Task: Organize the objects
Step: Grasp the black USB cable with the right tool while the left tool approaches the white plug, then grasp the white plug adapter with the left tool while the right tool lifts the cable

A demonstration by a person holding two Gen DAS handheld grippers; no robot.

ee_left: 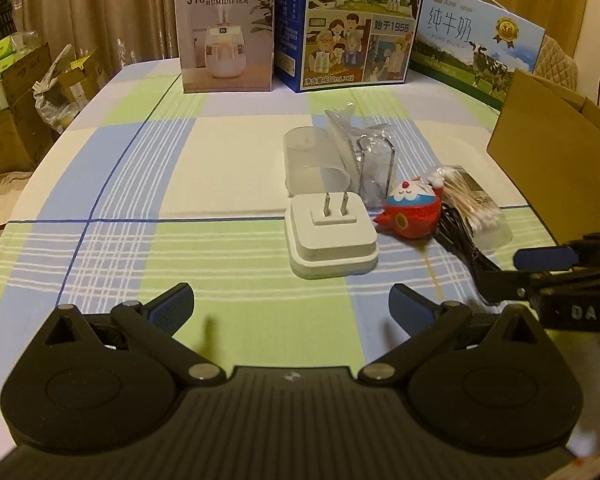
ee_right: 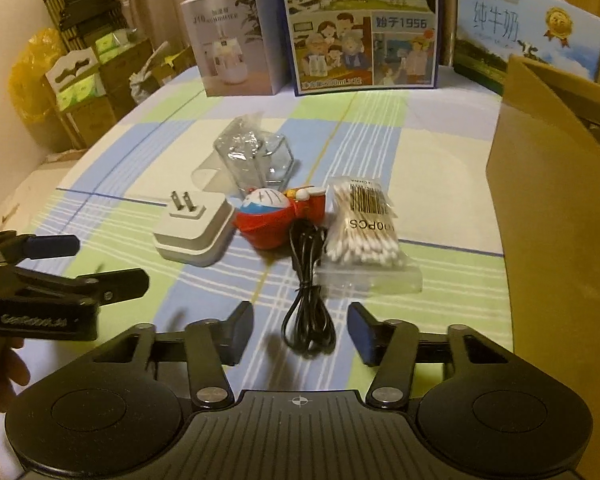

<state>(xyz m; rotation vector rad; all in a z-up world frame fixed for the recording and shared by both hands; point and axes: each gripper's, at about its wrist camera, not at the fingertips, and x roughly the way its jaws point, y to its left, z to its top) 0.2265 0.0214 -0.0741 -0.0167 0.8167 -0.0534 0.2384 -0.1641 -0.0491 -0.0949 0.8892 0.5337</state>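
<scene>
L claw (ee_left: 291, 306) spread wide above tablecloth (ee_left: 140, 200), white plug adapter (ee_left: 332, 240) just ahead; maybe cotton swabs (ee_left: 476, 208) right.

Checked cloth (ee_left: 148, 184) covers desk. At the back: humidifier box (ee_left: 226, 32), blue milk carton (ee_left: 352, 24), pure-milk box (ee_left: 476, 44). Curtains (ee_left: 100, 8) behind, stacked cardboard boxes (ee_left: 16, 96) on floor at left.

the tablecloth (ee_left: 180, 184) is checked in pale green, light blue and cream with white stripes and thin dark blue lines. the plug (ee_left: 332, 236) is white, the toy (ee_right: 268, 220) red and blue, the cable (ee_right: 308, 280) black, the cardboard box (ee_right: 548, 208) plain brown.
</scene>
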